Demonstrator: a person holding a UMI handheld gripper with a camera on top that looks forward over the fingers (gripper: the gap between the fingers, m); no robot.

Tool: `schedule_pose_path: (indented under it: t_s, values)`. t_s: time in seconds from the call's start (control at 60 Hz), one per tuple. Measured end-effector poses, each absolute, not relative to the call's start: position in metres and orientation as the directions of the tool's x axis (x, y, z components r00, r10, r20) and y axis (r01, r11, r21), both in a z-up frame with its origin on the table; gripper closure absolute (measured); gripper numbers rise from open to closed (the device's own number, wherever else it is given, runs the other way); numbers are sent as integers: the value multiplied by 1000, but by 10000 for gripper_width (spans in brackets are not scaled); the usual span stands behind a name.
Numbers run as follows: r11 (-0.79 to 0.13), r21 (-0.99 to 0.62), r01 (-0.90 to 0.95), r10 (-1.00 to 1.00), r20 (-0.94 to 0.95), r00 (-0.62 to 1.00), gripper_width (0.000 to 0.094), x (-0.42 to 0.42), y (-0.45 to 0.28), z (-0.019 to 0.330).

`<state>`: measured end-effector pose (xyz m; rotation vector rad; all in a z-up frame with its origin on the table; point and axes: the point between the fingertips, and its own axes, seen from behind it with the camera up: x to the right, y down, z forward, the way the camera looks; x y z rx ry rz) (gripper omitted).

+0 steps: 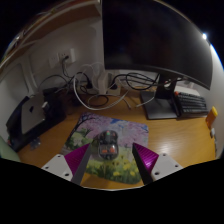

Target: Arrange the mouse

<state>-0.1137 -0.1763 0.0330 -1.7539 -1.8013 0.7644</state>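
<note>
Hovering low over the wooden desk, gripper spread wide, magenta pads apart and gripping nothing. Between the fingers, sitting on the colourful mouse mat, the mouse, with a gap showing on either side. Beyond: dark monitor, its stand, tangled cables, laptop off left.
</note>
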Motion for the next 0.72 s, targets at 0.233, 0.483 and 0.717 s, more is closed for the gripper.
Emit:
schedule_pose_path:
  t_s: [0.233,0.483,0.717]
  values:
    - [18,-699,715,996,-50,-74,81,-13,-157,133]
    - [44,-685,727,997,-20,-80,77,42,-116,159]
    - [17,-679,734,998,-32,-53,75,46,-89,154]
